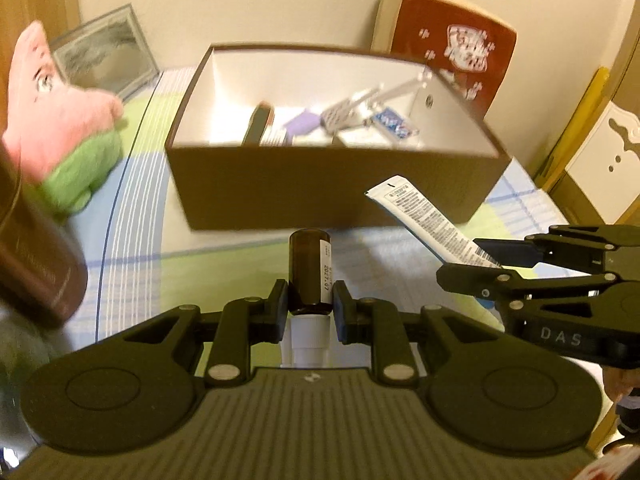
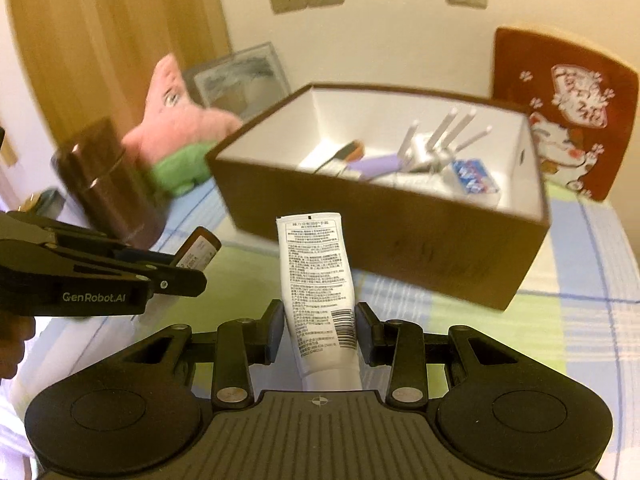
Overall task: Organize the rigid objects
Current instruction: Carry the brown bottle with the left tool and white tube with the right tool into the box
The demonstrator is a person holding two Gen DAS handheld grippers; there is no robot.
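The left gripper (image 1: 310,306) squeezes a small brown glass bottle (image 1: 310,272) at bottom middle. The right gripper (image 2: 318,330) squeezes a white plastic tube (image 2: 318,276). Above them sits the open brown cardboard box (image 2: 384,248) — inside lie a white router (image 2: 432,146), a purple case (image 2: 376,165) and a blue packet (image 2: 474,176).

Glossy amber glass bottle (image 1: 310,272), smooth white plastic tube (image 2: 318,280), matt brown cardboard box (image 2: 384,248).
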